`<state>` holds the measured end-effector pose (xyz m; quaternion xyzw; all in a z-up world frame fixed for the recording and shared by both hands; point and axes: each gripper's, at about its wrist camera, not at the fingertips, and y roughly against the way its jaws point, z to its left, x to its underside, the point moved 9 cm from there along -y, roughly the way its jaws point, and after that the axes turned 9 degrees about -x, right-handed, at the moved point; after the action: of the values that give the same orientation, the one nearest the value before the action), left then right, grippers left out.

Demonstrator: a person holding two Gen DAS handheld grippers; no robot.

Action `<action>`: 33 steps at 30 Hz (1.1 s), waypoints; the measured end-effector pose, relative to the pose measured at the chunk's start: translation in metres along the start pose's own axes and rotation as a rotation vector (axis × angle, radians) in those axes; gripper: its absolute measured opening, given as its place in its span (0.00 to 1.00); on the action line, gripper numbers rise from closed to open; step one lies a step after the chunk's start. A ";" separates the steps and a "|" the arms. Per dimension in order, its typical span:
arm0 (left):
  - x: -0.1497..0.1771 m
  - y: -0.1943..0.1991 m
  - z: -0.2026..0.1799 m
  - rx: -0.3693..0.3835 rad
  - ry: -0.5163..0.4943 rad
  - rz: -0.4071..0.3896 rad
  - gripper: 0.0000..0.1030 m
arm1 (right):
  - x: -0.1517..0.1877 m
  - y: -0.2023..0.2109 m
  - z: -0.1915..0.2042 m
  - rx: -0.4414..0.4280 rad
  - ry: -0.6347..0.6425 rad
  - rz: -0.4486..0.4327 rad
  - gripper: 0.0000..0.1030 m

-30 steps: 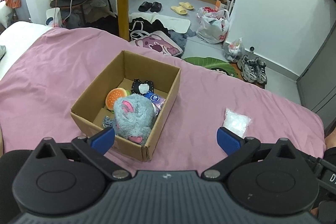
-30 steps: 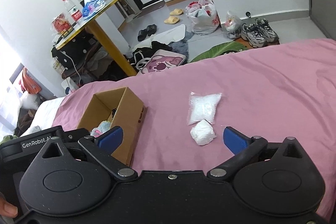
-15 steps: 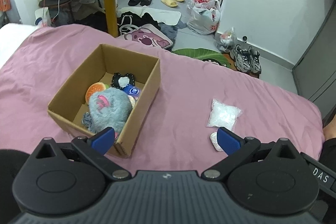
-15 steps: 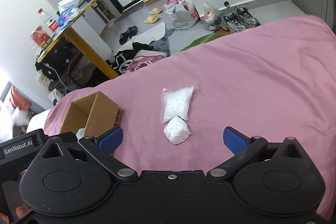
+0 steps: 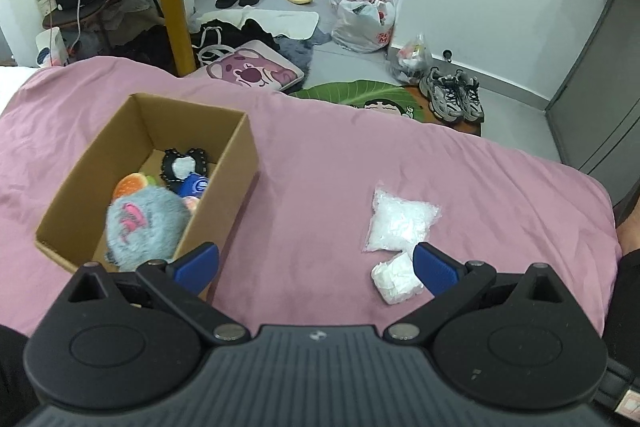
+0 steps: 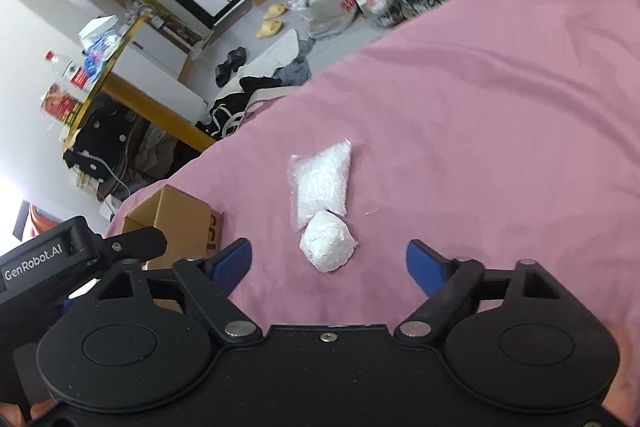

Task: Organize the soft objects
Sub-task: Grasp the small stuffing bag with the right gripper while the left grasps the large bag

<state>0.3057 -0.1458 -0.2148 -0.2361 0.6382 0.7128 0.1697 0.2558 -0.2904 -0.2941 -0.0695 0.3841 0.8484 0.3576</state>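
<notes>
2 white soft things lie on the pink bed [image 5: 328,163] in the left wrist view: a clear packet of white filling [image 5: 400,223] and, touching its near end, a crumpled white wad [image 5: 394,279]. Both sit toward the right side of the bed, well apart from the open cardboard box [image 5: 224,187] on the left side. Inside the box a grey furry plush [image 5: 146,225] fills the near part, with an orange burger-like toy [image 5: 128,185] just behind it, a black heart-shaped item with a white centre [image 5: 182,167] at the far end, and a blue item [image 5: 194,185] against the right wall. The left tool [image 5: 316,263] has its blue-padded fingers spread wide and holds nothing; it hangs over bare bedding between the box and the wad, its right finger tip overlapping the wad's edge in the picture. Beyond the bed's far edge the floor shows a pink bear cushion [image 5: 250,73], a green leaf mat [image 5: 360,97], grey sneakers [image 5: 454,99] and a white plastic bag [image 5: 366,17]. In the right wrist view, which is tilted, the right tool [image 6: 328,263] is also spread wide and empty, with the white wad [image 6: 328,247] lying on the bed between its 2 fingers and the packet [image 6: 320,183] just beyond, touching it. The box [image 6: 176,219] shows at the left, partly behind the left tool's black body [image 6: 44,259], near the bed's far edge.
</notes>
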 end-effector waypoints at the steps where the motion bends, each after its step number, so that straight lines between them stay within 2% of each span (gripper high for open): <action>1: -0.001 -0.004 -0.002 0.007 0.002 0.003 0.99 | 0.001 -0.004 -0.003 -0.008 -0.022 0.001 0.73; 4: -0.005 -0.014 -0.007 0.020 0.005 0.010 0.99 | 0.002 -0.017 -0.007 -0.032 -0.060 0.014 0.67; 12: -0.015 -0.048 -0.024 0.039 -0.016 0.047 0.99 | 0.005 -0.049 -0.016 -0.013 -0.115 0.031 0.66; 21: -0.014 -0.080 -0.056 0.074 -0.052 0.101 0.99 | 0.005 -0.062 -0.024 -0.016 -0.130 0.032 0.64; 23: -0.012 -0.087 -0.062 0.082 -0.061 0.114 0.99 | 0.006 -0.063 -0.023 -0.013 -0.110 0.037 0.53; 24: -0.011 -0.090 -0.065 0.083 -0.066 0.120 0.99 | 0.008 -0.063 -0.025 -0.012 -0.111 0.049 0.36; 28: -0.010 -0.102 -0.078 0.090 -0.083 0.137 0.98 | 0.010 -0.060 -0.031 -0.039 -0.161 0.055 0.30; 33: -0.004 -0.111 -0.092 0.102 -0.107 0.160 0.99 | 0.006 -0.043 -0.037 0.012 -0.159 0.029 0.28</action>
<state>0.3807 -0.2229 -0.3113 -0.1373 0.6806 0.7022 0.1578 0.2743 -0.2932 -0.3480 0.0058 0.3606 0.8539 0.3752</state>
